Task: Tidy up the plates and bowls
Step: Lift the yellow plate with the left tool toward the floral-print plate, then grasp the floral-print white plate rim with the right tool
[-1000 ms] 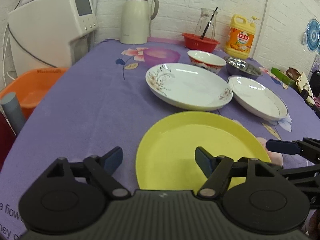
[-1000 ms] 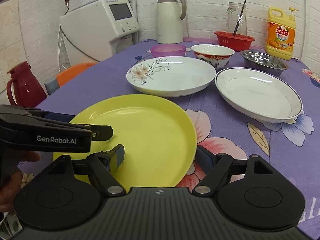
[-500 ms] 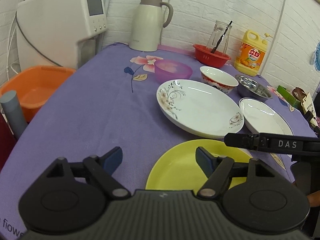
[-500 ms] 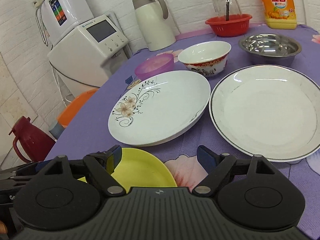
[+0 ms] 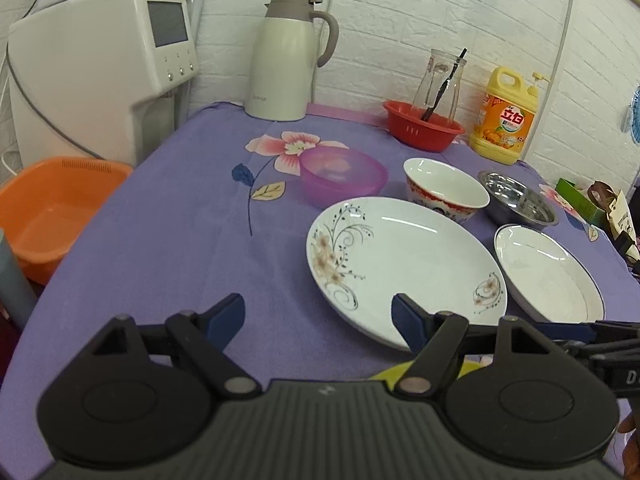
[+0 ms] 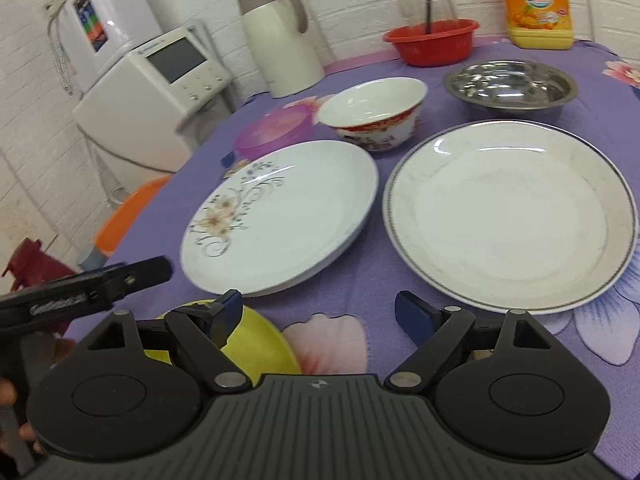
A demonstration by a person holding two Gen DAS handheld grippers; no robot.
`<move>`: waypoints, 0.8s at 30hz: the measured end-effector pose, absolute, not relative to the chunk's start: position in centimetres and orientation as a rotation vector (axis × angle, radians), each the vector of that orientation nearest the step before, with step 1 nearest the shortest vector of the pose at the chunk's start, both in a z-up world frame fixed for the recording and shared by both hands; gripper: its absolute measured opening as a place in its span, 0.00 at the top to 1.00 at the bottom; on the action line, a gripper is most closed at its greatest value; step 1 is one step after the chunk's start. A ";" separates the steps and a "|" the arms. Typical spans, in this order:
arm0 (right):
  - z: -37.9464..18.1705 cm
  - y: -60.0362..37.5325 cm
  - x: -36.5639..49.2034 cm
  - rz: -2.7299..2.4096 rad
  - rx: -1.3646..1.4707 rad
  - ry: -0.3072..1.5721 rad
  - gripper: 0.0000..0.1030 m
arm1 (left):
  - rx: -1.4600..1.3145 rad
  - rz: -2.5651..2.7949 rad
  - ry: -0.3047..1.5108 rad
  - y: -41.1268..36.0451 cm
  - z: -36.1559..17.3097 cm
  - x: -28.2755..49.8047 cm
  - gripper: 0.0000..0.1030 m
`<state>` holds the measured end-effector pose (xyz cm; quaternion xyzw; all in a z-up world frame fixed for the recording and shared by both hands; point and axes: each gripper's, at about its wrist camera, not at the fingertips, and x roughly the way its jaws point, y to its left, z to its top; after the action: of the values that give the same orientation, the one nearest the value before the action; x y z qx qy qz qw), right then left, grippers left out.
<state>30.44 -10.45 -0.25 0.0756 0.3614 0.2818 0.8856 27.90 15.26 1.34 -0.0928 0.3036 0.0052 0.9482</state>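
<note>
Red basket [image 5: 423,131] holds a glass carafe [image 5: 439,80]; plates and bowls lie empty on the purple tabletop [image 5: 168,240]. Both grippers, left [image 5: 318,316] and right [image 6: 319,312], gape empty above the yellow plate [image 6: 256,344]; only the left view shows the orange basin's [image 5: 52,208] inside

White-painted brick wall [image 5: 400,20] behind. Worktop under a purple cloth with pink flower print [image 5: 160,240]. White countertop appliance with a grey screen [image 5: 100,64] on the left, orange plastic basin [image 5: 52,212] below it. Thin white cable [image 5: 564,24] runs down the wall. Even indoor light.

Even, bright indoor light; glare streaks on my view's floral plate [image 5: 404,264]; right view motion-blurred; fisheye bending and dark corners.
</note>
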 end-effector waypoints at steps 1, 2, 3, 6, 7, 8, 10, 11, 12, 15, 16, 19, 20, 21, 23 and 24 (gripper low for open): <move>0.5 -10.0 30.6 0.598 0.125 0.721 0.00 | -0.188 0.003 0.621 15.5 1.5 28.7 0.28; 1.2 -9.6 31.1 0.596 0.096 0.691 0.00 | -0.182 -0.013 0.625 15.7 1.6 29.6 0.28; 1.7 -9.3 31.9 0.586 0.074 0.667 0.00 | -0.176 -0.029 0.635 15.9 1.6 30.6 0.27; 1.9 -8.2 35.8 0.572 0.024 0.666 0.00 | -0.174 -0.008 0.688 16.5 1.1 33.2 0.27; 1.6 -7.9 37.3 0.568 0.016 0.690 0.00 | -0.182 0.000 0.693 16.8 1.0 33.6 0.27; 1.3 -7.6 38.4 0.571 0.014 0.709 0.00 | -0.191 0.009 0.695 17.2 1.0 33.8 0.27; 0.7 -7.0 40.1 0.568 -0.008 0.720 0.00 | -0.202 0.019 0.692 17.7 0.9 33.8 0.27; 0.6 -6.7 40.5 0.559 -0.034 0.712 0.00 | -0.204 0.024 0.693 18.0 0.8 33.8 0.27; 0.4 -6.3 40.9 0.563 -0.047 0.728 0.00 | -0.204 0.029 0.697 18.2 0.7 33.8 0.27; -0.4 -5.4 41.6 0.606 -0.056 0.784 0.00 | -0.207 0.045 0.708 18.9 0.3 33.8 0.27; -0.7 -4.9 41.7 0.595 -0.082 0.796 0.00 | -0.211 0.046 0.709 19.1 0.2 33.7 0.27; -1.1 -4.1 41.5 0.591 -0.095 0.806 0.00 | -0.221 0.039 0.706 19.6 0.1 33.5 0.27; -1.1 -3.9 41.4 0.578 -0.102 0.806 0.00 | -0.222 0.034 0.704 19.6 0.0 33.4 0.27; -1.1 -3.6 41.3 0.572 -0.104 0.803 0.00 | -0.223 0.030 0.703 19.7 0.0 33.4 0.27; -1.0 -3.0 41.2 0.592 -0.088 0.804 0.00 | -0.223 0.028 0.703 19.6 -0.1 33.4 0.27; -1.0 -2.7 41.1 0.611 -0.083 0.806 0.00 | -0.223 0.028 0.705 19.6 -0.2 33.5 0.27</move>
<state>41.15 -2.72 -0.98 -0.0400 0.3858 0.2925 0.8740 33.49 19.56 -0.18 -0.1089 0.3446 0.0136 0.9323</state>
